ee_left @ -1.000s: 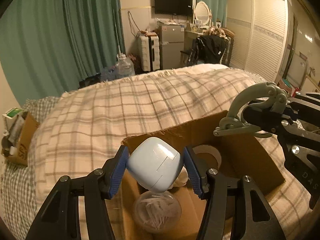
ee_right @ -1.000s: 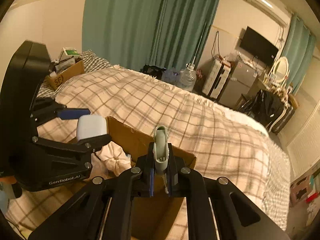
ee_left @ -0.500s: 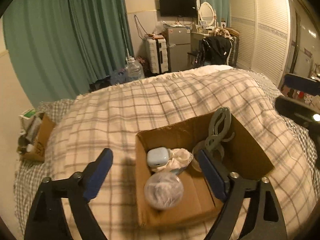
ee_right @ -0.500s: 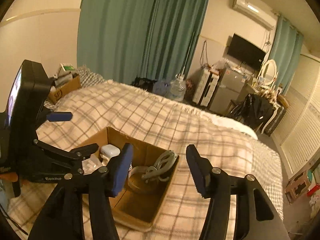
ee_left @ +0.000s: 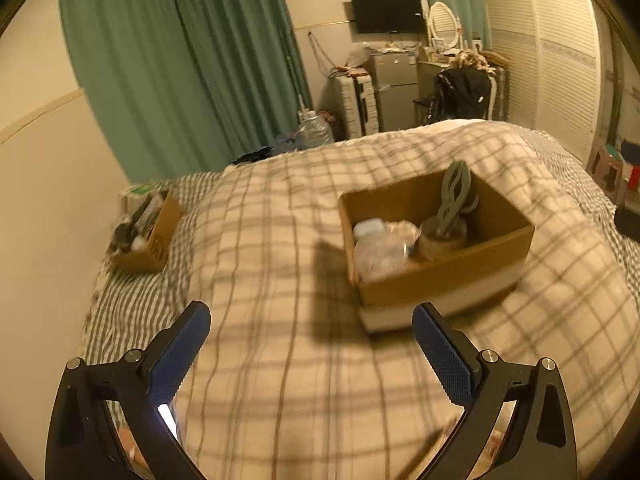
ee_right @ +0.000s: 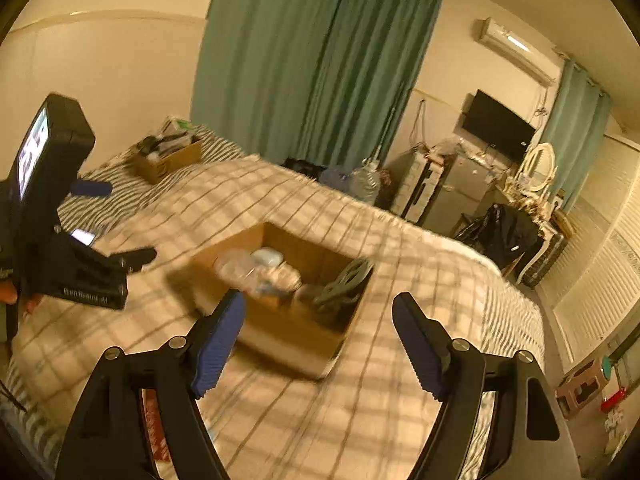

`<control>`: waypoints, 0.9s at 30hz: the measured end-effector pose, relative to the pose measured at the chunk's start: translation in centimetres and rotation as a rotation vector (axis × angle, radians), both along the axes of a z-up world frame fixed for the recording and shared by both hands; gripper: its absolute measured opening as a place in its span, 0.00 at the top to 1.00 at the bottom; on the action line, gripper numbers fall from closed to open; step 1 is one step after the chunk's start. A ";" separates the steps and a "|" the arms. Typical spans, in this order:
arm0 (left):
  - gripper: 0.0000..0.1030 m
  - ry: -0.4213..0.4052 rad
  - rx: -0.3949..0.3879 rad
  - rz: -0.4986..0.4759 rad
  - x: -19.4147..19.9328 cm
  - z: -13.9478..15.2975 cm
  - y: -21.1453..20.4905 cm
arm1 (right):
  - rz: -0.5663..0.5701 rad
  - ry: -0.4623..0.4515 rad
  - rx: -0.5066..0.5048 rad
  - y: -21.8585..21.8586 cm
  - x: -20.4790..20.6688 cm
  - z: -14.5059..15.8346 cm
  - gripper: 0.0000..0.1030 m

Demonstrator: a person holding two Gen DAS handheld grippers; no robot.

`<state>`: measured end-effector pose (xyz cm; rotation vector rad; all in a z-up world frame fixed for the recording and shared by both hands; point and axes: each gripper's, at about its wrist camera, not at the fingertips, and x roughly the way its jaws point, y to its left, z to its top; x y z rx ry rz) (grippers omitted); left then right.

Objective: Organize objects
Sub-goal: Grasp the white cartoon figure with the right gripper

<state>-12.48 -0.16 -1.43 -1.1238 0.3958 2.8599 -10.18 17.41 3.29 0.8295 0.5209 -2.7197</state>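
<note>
Both jaws now clear of cardboard box (ee_left: 440, 280), empty.

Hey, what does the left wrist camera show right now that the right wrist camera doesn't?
Only the left wrist view shows the left gripper head on, open and empty. Only the right wrist view shows the open right gripper head on, the air conditioner, and the left gripper's body from the side. Both show the cardboard box on the plaid blanket, holding the white case and grey clamp, plus the second box by the wall.
</note>
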 end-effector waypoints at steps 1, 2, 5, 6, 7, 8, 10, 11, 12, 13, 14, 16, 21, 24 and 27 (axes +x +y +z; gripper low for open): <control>0.00 -0.008 0.001 0.013 0.7 -0.5 -0.1 | 0.007 -0.014 -0.005 -0.1 0.7 -0.7 0.26; 0.00 -0.018 0.001 0.020 1.2 -1.0 -0.2 | 0.014 -0.027 -0.007 -0.2 1.2 -1.4 0.26; 0.00 -0.044 0.005 0.051 3.4 -3.1 -0.2 | 0.035 -0.093 -0.019 -0.4 2.7 -4.3 0.26; 0.00 -0.053 0.004 0.045 4.0 -3.7 0.1 | 0.042 -0.132 -0.025 -0.5 3.0 -5.6 0.26; 0.00 -0.056 -0.003 0.035 4.7 -4.4 0.5 | 0.043 -0.156 -0.028 -0.6 3.0 -6.4 0.26; 0.00 -0.059 -0.016 0.026 5.3 -5.0 0.8 | 0.046 -0.186 -0.029 -0.7 3.1 -7.4 0.26; 0.00 -0.085 -0.039 0.015 5.9 -6.2 1.3 | 0.052 -0.245 -0.022 -0.9 3.3 -9.4 0.26; 0.00 -0.102 -0.044 0.005 6.1 -6.7 1.5 | 0.058 -0.264 -0.017 -1.0 3.4 -10.0 0.26; 0.00 -0.115 -0.048 -0.005 6.2 -7.2 1.5 | 0.065 -0.283 -0.020 -1.1 3.5 -10.7 0.26; 0.00 -0.125 -0.055 -0.005 6.2 -7.5 1.5 | 0.071 -0.304 -0.028 -1.2 3.6 -11.3 0.26; 0.00 -0.126 -0.058 0.002 6.2 -7.7 1.3 | 0.081 -0.329 -0.033 -1.3 3.5 -11.9 0.26; 0.00 -0.132 -0.048 0.023 6.1 -7.8 0.7 | 0.080 -0.366 -0.016 -1.8 2.9 -13.2 0.26; 0.00 -0.149 -0.013 0.057 6.0 -8.2 -0.9 | 0.098 -0.434 -0.012 -2.4 2.3 -15.2 0.26; 0.00 -0.164 -0.012 0.062 6.0 -8.5 -1.1 | 0.103 -0.476 0.003 -2.8 1.8 -16.2 0.26; 0.00 -0.165 -0.016 0.059 6.2 -8.6 -1.0 | 0.077 -0.506 0.028 -2.9 1.2 -17.2 0.32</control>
